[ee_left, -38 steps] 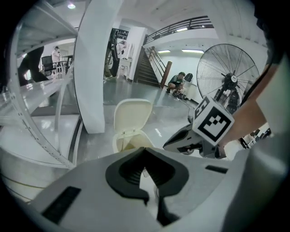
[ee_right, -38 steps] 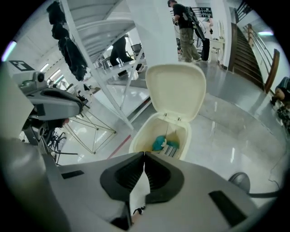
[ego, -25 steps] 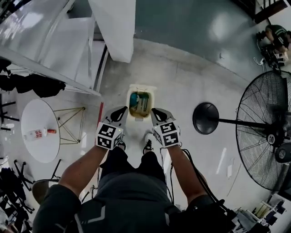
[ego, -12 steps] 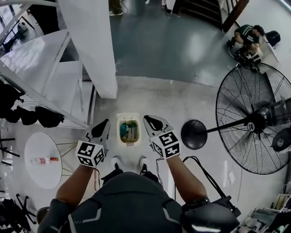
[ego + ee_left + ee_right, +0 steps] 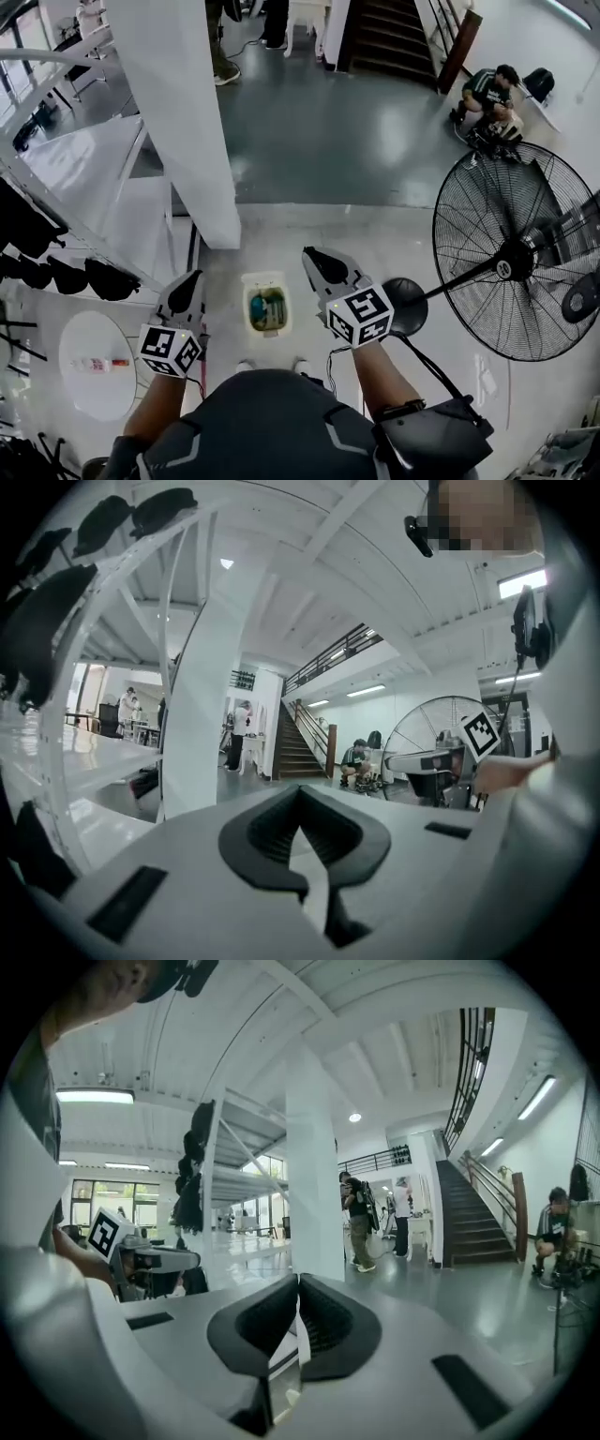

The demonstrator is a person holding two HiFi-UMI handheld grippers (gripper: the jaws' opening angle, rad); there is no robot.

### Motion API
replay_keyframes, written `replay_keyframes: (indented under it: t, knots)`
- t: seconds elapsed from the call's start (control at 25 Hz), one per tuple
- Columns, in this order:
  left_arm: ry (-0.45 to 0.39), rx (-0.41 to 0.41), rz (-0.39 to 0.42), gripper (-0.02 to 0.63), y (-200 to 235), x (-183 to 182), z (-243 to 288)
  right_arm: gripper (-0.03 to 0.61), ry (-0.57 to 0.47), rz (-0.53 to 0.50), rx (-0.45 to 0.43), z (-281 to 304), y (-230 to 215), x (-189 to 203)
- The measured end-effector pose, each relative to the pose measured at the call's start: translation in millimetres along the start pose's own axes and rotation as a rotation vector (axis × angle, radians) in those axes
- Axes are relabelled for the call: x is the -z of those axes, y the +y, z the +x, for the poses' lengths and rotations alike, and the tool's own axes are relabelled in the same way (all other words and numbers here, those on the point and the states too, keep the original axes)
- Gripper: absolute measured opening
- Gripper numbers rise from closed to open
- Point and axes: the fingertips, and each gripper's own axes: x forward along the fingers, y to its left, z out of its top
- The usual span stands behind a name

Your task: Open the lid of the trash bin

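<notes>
Two closed, empty tools: left tool point(image 5: 191, 279) and right tool point(image 5: 313, 256) flank the open bin point(image 5: 267, 310) from above, floor point(image 5: 281, 239) open beyond its rim.

One bin point(image 5: 267, 278). Two tongs: left tongs point(image 5: 192, 276) and right tongs point(image 5: 310, 252). One large fan point(image 5: 514, 253), one table point(image 5: 89, 396), one bottle point(image 5: 94, 364).

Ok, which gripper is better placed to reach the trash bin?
Right, narrowly: right gripper shows closer beside the trash bin than left gripper; both shut, empty, well above it.

Trash bin point(image 5: 267, 309) on floor, framed between left gripper point(image 5: 192, 277) and right gripper point(image 5: 311, 254). Fan point(image 5: 511, 253) right of bin, table point(image 5: 92, 396) left, pillar point(image 5: 187, 112) behind.
</notes>
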Motion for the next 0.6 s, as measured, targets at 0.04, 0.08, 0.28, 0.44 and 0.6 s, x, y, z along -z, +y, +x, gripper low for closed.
replay_keyframes:
  t: [0.04,0.08,0.28,0.44,0.6]
  knots:
    - [-0.015,-0.011,0.001,0.009,3.7,-6.5,-2.4,0.028,-0.022,-0.005,0.007,-0.1,-1.7,-8.9]
    - [-0.027,-0.023,0.003,0.009,7.0,-11.4,-5.4,0.028,-0.04,-0.013,0.015,-0.3,-2.7,-15.8]
    - [-0.069,-0.085,0.025,0.009,21.4,-29.8,-15.1,0.027,-0.103,-0.026,0.049,-5.1,-6.4,-40.1]
    - [-0.1,-0.12,0.025,0.009,28.4,-42.5,-20.3,0.026,-0.124,-0.029,0.082,-12.0,-11.5,-47.3]
    - [-0.128,-0.148,0.01,0.008,30.3,-54.3,-19.9,0.026,-0.146,-0.038,0.108,-20.3,-20.2,-57.5]
